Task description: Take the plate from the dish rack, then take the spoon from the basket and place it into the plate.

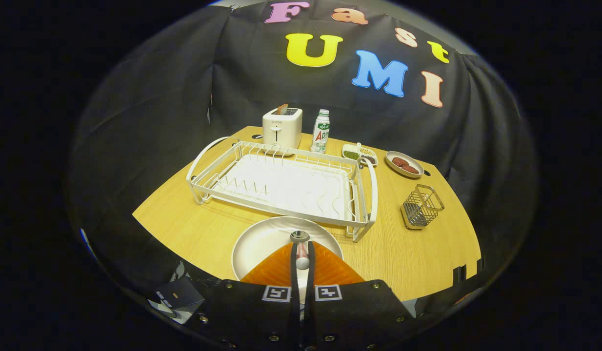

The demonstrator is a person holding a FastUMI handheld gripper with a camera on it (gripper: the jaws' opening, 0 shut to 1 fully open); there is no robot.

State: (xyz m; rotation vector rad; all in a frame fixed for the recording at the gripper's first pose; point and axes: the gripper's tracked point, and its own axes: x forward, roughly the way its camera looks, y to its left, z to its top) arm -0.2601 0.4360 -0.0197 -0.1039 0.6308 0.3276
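1. Claw [301, 253] clenched on the spoon [301, 251]; both fingers press its handle, bowl end pointing forward over the plate [262, 243].
2. Plate lies flat on the counter [418, 253], just in front of the dish rack [281, 183]; rack holds no dishes, so I judge step one done.
3. Wire basket [422, 206] stands well to the right, holding nothing.
4. I read the spoon as held low over the plate centre so it lands inside the rim; releasing is what remains.
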